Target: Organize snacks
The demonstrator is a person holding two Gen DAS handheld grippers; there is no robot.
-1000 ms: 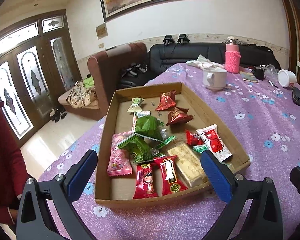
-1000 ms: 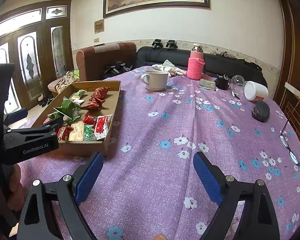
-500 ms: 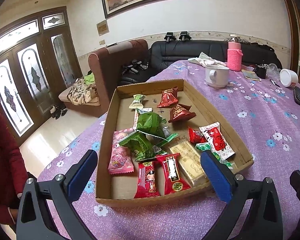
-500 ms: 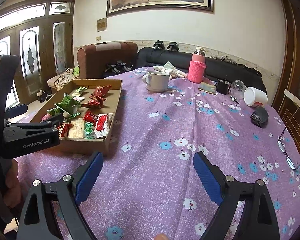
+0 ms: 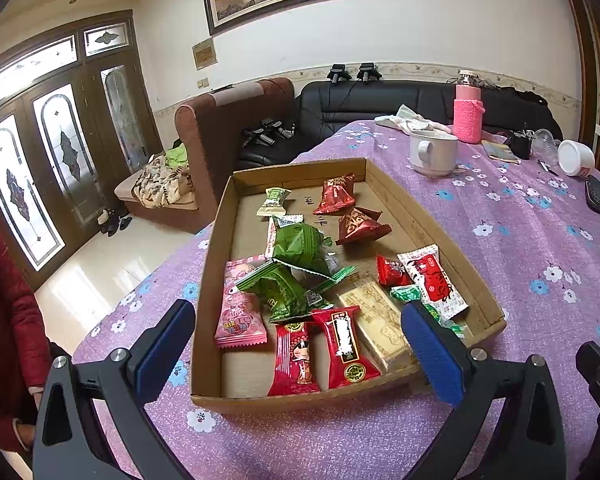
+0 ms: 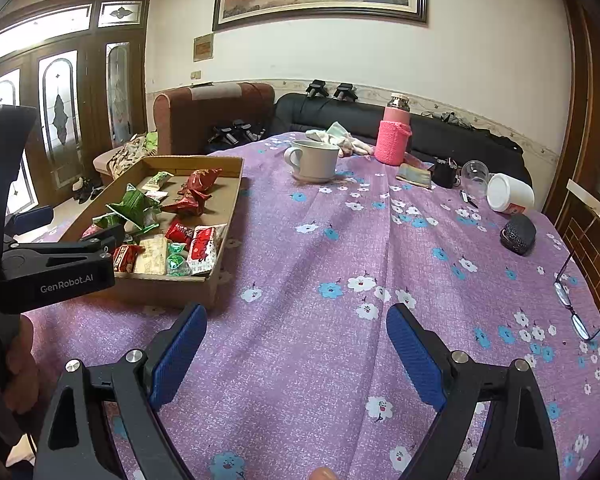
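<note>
Snacks (image 5: 300, 276) lie jumbled in the cardboard tray (image 5: 216, 248) on the purple tablecloth; both the left gripper (image 5: 300, 344) and right gripper (image 6: 296, 344) gape empty, so single out one top wrapper squarely.

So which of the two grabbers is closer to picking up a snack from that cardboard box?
The left gripper: it is open right over the near end of the cardboard tray. The right gripper is open over bare tablecloth.
</note>
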